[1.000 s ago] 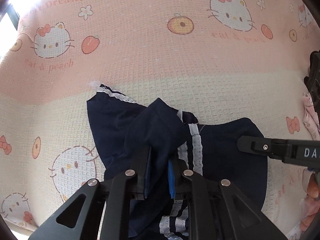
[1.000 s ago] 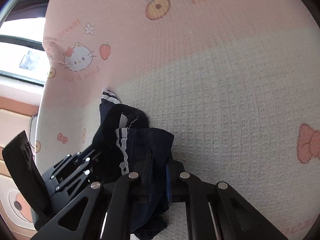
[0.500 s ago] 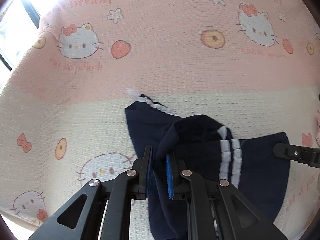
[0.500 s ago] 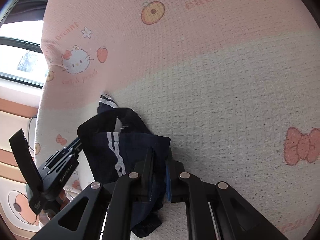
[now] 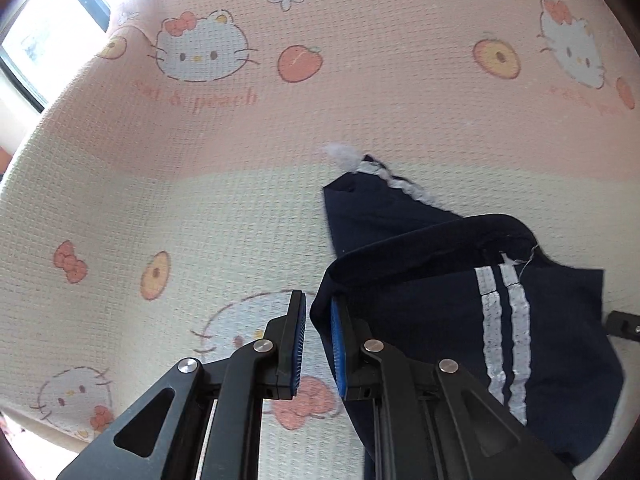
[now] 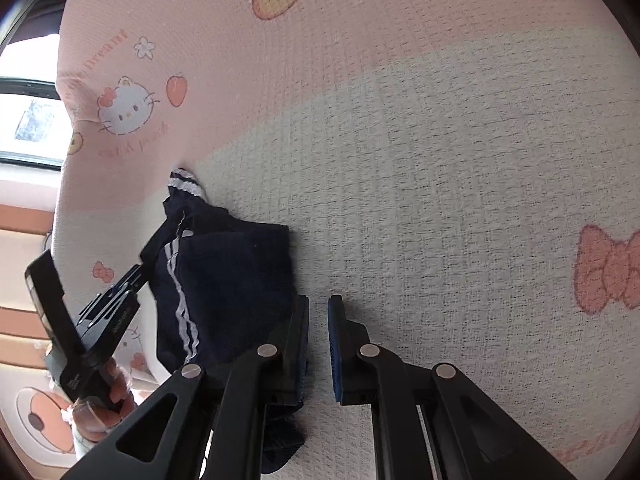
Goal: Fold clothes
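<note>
Left gripper (image 5: 318, 340), jaws narrow, has dragged the navy shorts' (image 5: 460, 304) edge toward 9 o'clock across the blanket (image 5: 160, 200); right gripper (image 6: 318, 344), narrow (grip unclear), anchors. Garment spreading flat.

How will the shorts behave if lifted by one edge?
Probably floppy: the shorts sag in soft folds. Likely light, as the cloth looks thin. They may catch on the textured blanket when pushed.

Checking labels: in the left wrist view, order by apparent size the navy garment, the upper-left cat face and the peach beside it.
1. navy garment, though it lies nearest the camera
2. cat face
3. peach
</note>
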Demonstrator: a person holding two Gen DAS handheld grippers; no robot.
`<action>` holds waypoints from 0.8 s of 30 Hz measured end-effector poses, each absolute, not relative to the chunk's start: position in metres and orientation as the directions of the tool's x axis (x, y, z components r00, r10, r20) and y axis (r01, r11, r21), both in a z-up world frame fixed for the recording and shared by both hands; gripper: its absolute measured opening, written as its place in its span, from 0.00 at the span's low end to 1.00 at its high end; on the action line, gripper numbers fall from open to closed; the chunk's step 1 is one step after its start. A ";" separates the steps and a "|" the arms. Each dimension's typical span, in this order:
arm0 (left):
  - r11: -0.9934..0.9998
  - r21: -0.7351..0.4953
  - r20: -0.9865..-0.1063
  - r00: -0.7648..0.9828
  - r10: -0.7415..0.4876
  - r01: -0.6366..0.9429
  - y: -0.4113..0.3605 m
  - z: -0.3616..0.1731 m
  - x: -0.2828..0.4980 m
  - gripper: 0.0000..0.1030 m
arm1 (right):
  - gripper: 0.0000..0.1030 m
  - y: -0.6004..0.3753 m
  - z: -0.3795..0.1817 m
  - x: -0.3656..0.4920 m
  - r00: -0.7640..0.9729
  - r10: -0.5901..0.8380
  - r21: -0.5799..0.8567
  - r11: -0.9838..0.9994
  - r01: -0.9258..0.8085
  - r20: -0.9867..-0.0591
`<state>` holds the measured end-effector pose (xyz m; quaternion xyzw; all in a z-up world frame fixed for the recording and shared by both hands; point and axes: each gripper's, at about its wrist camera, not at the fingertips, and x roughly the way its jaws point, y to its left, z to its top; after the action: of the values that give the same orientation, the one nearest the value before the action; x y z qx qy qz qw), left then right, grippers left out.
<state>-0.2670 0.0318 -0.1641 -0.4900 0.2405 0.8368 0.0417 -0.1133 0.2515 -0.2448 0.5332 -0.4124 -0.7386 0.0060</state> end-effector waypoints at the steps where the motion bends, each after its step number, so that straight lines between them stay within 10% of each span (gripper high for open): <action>1: -0.882 0.363 -0.841 -0.514 -0.171 -0.300 0.030 -0.165 -0.268 0.11 | 0.08 0.250 -0.244 -0.114 -0.428 -0.457 0.620 -0.662 -0.421 -0.780; 5: -0.940 0.181 -0.917 -0.394 -0.056 -0.289 0.015 -0.163 -0.275 0.11 | 0.14 0.242 -0.240 -0.116 -0.438 -0.477 0.638 -0.670 -0.379 -0.762; 8: -0.964 -0.081 -0.940 -0.302 0.158 -0.253 0.002 -0.155 -0.276 0.11 | 0.55 0.238 -0.234 -0.115 -0.461 -0.475 0.645 -0.682 -0.346 -0.749; 12: -0.923 -0.293 -0.878 -0.313 0.362 -0.247 -0.006 -0.135 -0.266 0.12 | 0.63 0.235 -0.214 -0.106 -0.537 -0.397 0.610 -0.732 -0.304 -0.745; 17: -0.886 -0.179 -0.789 -0.475 0.389 -0.429 0.014 -0.109 -0.229 0.12 | 0.70 0.237 -0.199 -0.098 -0.590 -0.382 0.625 -0.727 -0.283 -0.711; 24: -0.894 -0.169 -0.879 -0.347 0.327 -0.414 0.038 -0.117 -0.225 0.12 | 0.70 0.237 -0.193 -0.085 -0.572 -0.410 0.648 -0.698 -0.306 -0.711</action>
<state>-0.2253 0.0378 -0.1173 -0.5250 0.0418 0.8195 0.2261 -0.0854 0.2371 -0.1929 0.4617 -0.3874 -0.7973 0.0326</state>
